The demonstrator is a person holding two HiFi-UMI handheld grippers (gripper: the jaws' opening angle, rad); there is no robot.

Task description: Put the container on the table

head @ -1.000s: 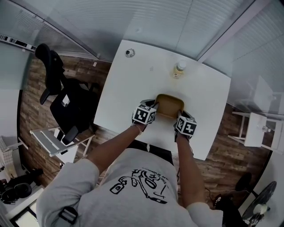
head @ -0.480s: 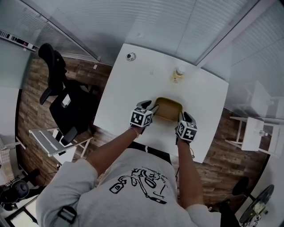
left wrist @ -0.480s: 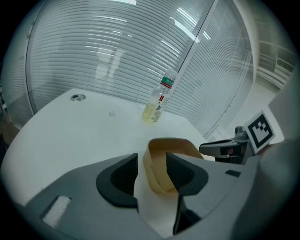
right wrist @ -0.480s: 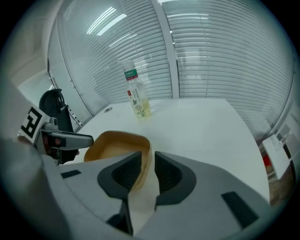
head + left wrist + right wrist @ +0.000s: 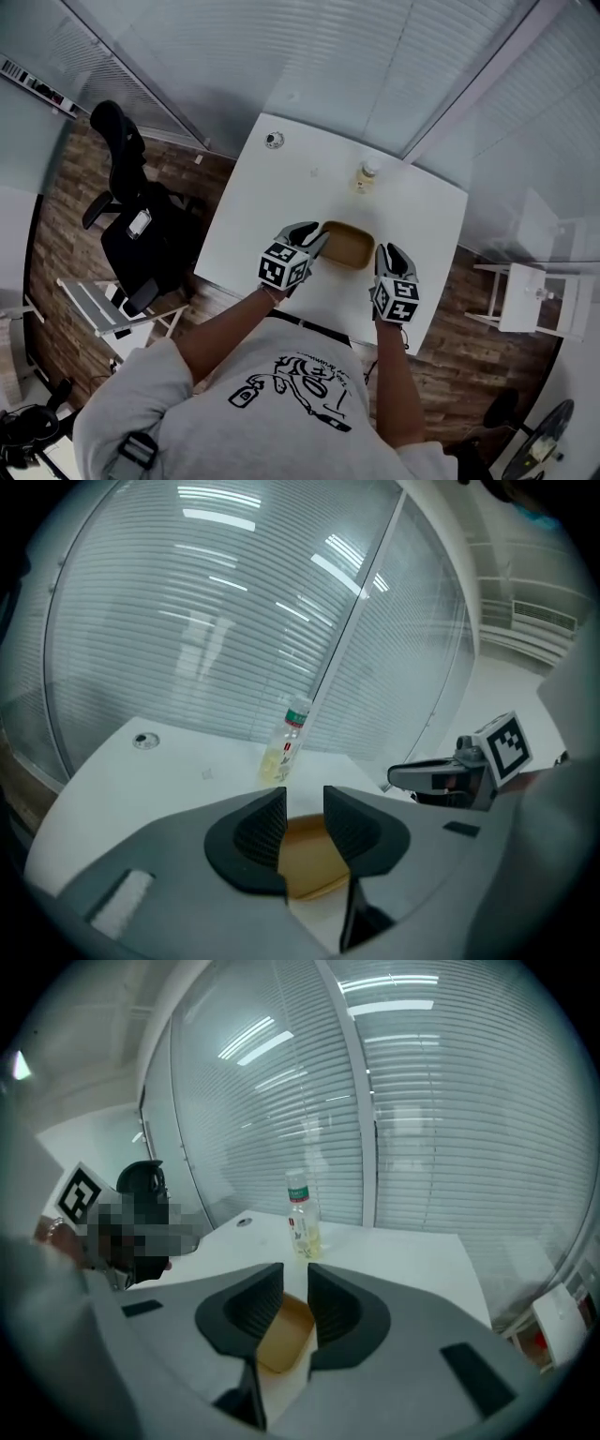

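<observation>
The container (image 5: 347,246), a shallow brown tray, lies flat on the white table (image 5: 272,206). My left gripper (image 5: 312,241) hovers off its left end, and my right gripper (image 5: 388,255) off its right end; both are raised clear of it. In the left gripper view the jaws (image 5: 305,827) are closing with nothing between them, and the container (image 5: 309,860) shows below through the gap. The right gripper (image 5: 296,1307) also stands a little open and empty above the container (image 5: 281,1335).
A clear plastic bottle (image 5: 365,175) with yellowish liquid stands upright beyond the container, near the table's far edge. A small round fitting (image 5: 273,141) sits at the far left corner. A black office chair (image 5: 141,225) stands left of the table, and blinds fill the wall behind.
Both grippers have let go of the container's ends and risen, drawing back toward the person. The container stays on the table.
</observation>
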